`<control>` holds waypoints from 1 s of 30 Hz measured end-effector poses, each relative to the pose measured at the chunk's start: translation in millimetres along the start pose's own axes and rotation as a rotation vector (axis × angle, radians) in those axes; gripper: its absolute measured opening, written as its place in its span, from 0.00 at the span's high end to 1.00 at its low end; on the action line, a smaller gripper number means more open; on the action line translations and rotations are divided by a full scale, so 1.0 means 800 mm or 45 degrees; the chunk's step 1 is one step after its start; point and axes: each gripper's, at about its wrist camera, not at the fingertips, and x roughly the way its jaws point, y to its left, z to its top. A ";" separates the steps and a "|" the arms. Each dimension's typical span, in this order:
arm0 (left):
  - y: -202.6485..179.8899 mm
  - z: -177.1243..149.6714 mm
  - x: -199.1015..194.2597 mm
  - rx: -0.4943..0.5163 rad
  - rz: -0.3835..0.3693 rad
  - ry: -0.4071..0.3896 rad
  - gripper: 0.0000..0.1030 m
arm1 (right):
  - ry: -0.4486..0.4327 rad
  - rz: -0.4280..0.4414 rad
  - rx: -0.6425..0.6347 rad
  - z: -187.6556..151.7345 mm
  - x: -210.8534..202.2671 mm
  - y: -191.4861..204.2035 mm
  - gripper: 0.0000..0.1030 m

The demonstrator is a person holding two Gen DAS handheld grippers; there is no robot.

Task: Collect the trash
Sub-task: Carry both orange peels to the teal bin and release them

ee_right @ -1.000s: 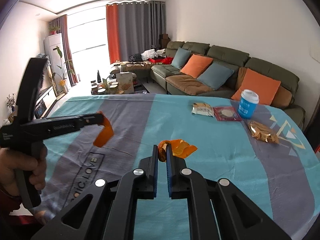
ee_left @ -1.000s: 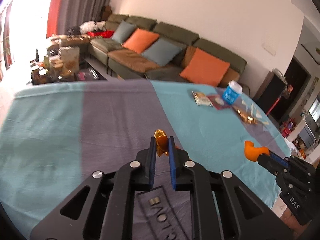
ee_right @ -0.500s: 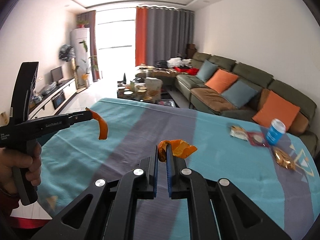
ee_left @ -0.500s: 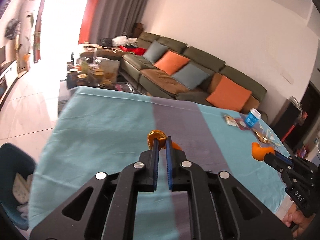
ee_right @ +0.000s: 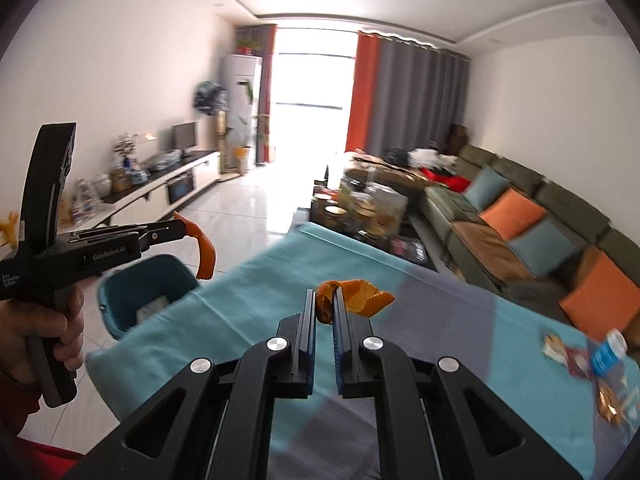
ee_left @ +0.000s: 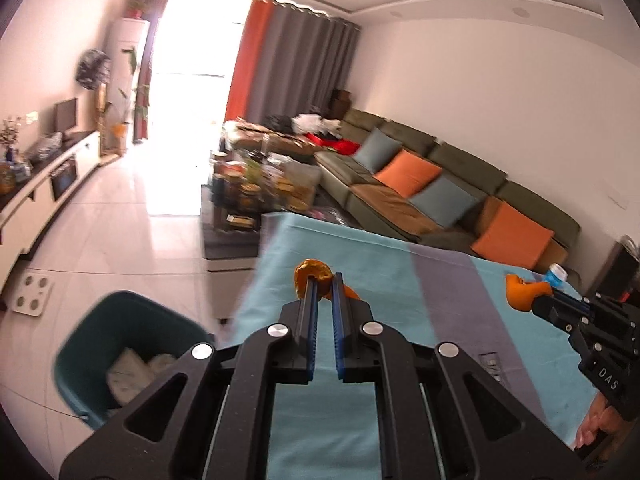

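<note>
Pinching curled orange peel [ee_left: 310, 276], glossy, leathery.

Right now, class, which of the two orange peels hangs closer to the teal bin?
The curled strip in the left gripper, hanging just above the teal bin; the right gripper's broader peel sits over the tablecloth.

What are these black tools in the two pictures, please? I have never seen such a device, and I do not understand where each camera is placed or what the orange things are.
No robot is here: a person holds a hand tool in each hand, each with two fingers and a wide-angle camera looking along them. One picture is from the left tool, one from the right.

The left gripper is shut on an orange peel. The right gripper is shut on another peel piece. Each tool also shows in the other's picture.

Below is a table with a teal and grey cloth. At its far end lie snack wrappers and a blue cup. A teal bin stands on the floor beside the table.
</note>
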 end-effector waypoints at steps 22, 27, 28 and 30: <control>0.208 -0.027 -0.091 -0.174 0.346 0.011 0.93 | 0.133 0.577 -0.184 0.087 0.160 0.186 0.94; 0.228 -0.038 -0.078 -0.191 0.385 0.068 0.93 | 0.225 0.632 -0.200 0.088 0.197 0.215 0.94; 0.232 -0.040 -0.077 -0.192 0.387 0.078 0.93 | 0.247 0.645 -0.198 0.087 0.203 0.219 0.94; 0.236 -0.045 -0.063 -0.192 0.398 0.098 0.93 | 0.280 0.656 -0.199 0.084 0.215 0.230 0.94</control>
